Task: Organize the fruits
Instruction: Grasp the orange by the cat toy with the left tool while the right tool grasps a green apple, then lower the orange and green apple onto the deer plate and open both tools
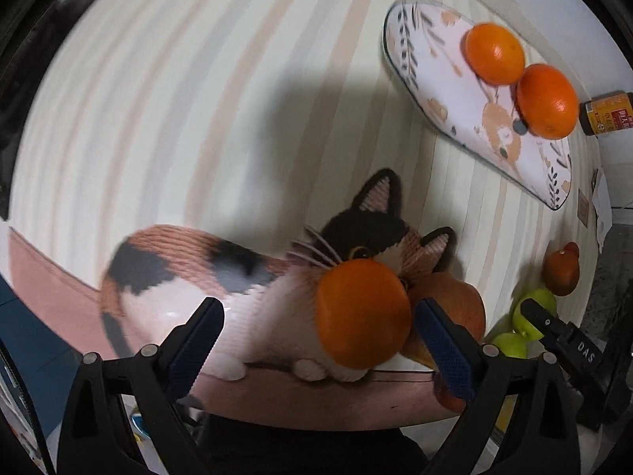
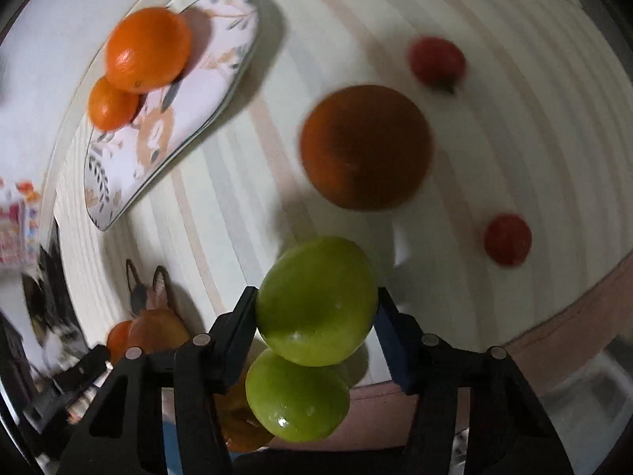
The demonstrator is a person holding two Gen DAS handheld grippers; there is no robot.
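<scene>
My left gripper (image 1: 316, 328) is open; an orange (image 1: 362, 312) lies between its blue fingers, against the right one, on a cat-shaped mat (image 1: 198, 277). A floral plate (image 1: 467, 91) at the upper right holds two oranges (image 1: 494, 53) (image 1: 548, 101). My right gripper (image 2: 314, 316) is shut on a green apple (image 2: 316, 301); a second green apple (image 2: 296, 396) lies below it. In the right wrist view the plate (image 2: 186, 118) with its oranges (image 2: 148, 49) is at upper left.
A dark orange fruit (image 2: 366, 146) and two small red fruits (image 2: 437, 61) (image 2: 508, 239) lie on the striped cloth (image 2: 494, 138). A brownish fruit (image 1: 451, 308) sits beside my left gripper. A brown bottle (image 1: 607, 113) lies at the far right. The table edge (image 1: 316, 403) runs close below.
</scene>
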